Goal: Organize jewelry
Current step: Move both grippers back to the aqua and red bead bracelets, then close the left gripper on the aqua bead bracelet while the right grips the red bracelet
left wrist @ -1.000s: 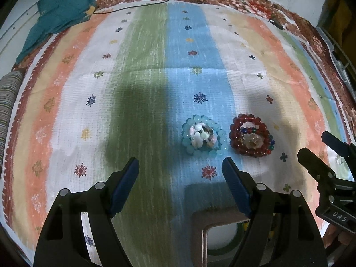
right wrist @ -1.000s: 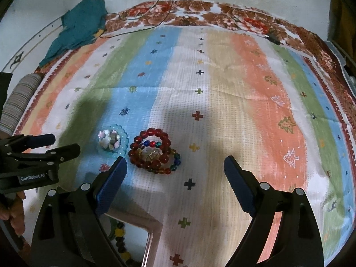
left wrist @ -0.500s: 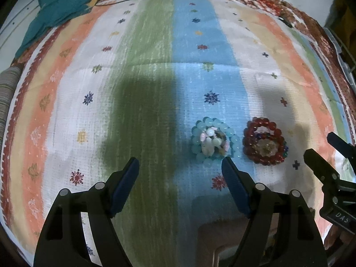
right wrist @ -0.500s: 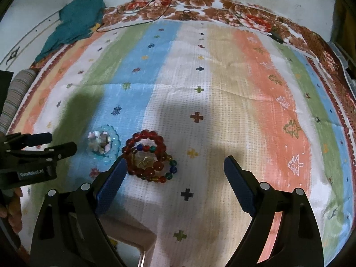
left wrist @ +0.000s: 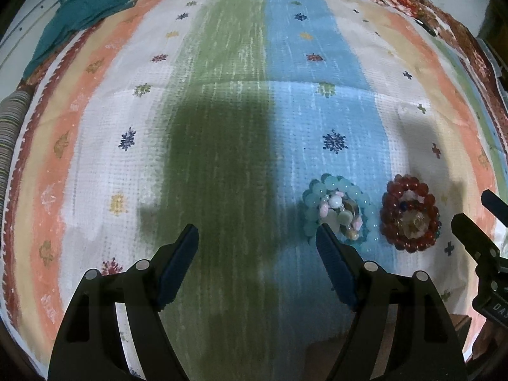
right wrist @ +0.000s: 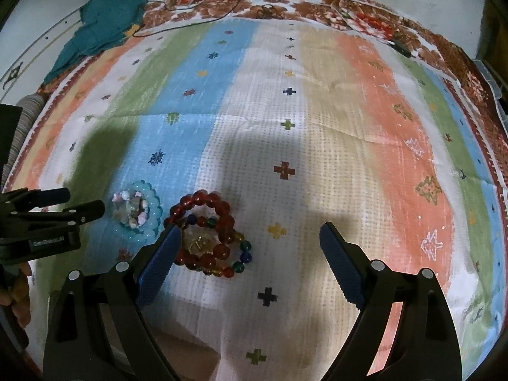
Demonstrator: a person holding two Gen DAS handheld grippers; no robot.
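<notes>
Far left, a crumpled teal cloth (left wrist: 92, 3) sits bunched at the back corner, off the work area & prob. just pushed aside. Everything else lies on the striped woven bedspread (left wrist: 222, 95), w/ its green, blue, white & orange bands; it looks like a bed or mat, can't tell which.

Left hand-held gripper (left wrist: 257, 238) hovers low over the green stripe, jaws spread wide, nothing betw. them. Its right fingertip (left wrist: 324, 238) is just beside the pale aqua round-bead bracelet stack (left wrist: 336, 212), which has small white/pink pieces piled in its centre. From the right wrist view the same stack (right wrist: 136, 212) sits apart from the fingertip, not touching.

Next over, close beside it but apart, is the dark red glass-bead bracelet stack (right wrist: 206, 231) w/ blue, green & amber beads mixed in & a clear bit in the middle. Both piles are nested rings w/ small items inside, prob. grouped by colour so each set lifts as one.

Right hand-held gripper (right wrist: 247, 238) is also wide open & empty; its left fingertip (right wrist: 168, 241) overlaps the red stack's edge in view, so the pile is partly betw. the jaws. My guess: it's lining up to grab the red set, but needs shifting left to centre it. Beads are round & slick; a loose pinch could scatter them.

Far right is bare orange & green stripe.
</notes>
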